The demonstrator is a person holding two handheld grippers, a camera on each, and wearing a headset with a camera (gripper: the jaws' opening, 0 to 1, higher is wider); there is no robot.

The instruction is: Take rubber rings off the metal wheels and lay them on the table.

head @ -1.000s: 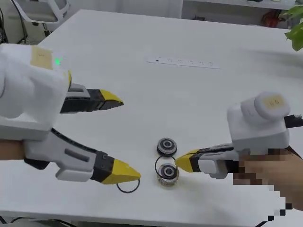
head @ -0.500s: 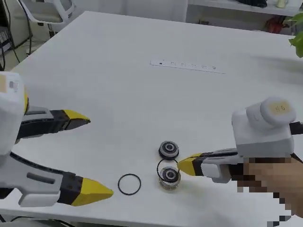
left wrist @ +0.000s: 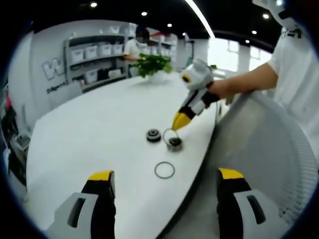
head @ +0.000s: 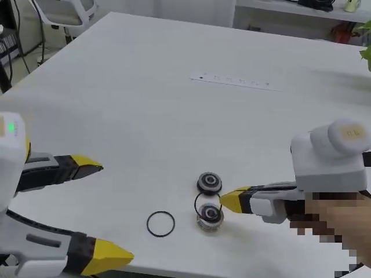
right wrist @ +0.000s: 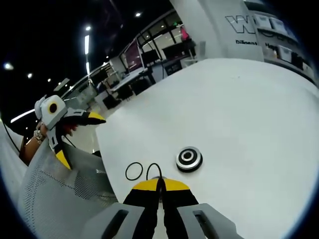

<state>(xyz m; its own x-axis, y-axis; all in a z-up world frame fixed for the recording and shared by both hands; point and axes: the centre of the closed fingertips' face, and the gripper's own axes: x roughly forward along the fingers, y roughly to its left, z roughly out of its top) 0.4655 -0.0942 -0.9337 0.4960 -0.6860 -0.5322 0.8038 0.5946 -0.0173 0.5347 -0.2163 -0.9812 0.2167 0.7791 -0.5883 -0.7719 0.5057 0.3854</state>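
White table point(head: 174, 116) runs wide and bare ahead of you, and the work sits at its near edge. Your left gripper point(head: 114, 211) hangs at the near left, jaws spread wide with nothing between them, well apart from the wheels. Your right gripper point(head: 229, 200) comes in from the right with its yellow jaws pressed together, and it appears to pinch the lifted rubber ring point(head: 206, 200).

That ring stands up as a loop over the near wheel point(head: 210, 217), its lower side seemingly caught on the rim. The likely best pull is up and across, rolling the ring over the rim, not straight toward you, or the wheel may skid or tip. You could bring the free left gripper in to steady the wheel first.

Just beyond it, the far wheel point(head: 208, 182) lies flat and seems to wear its dark ring. One loose ring point(head: 160, 223) lies flat, left of the near wheel. Rings go straight on the tabletop, with no bin in play, so set this one beside it.
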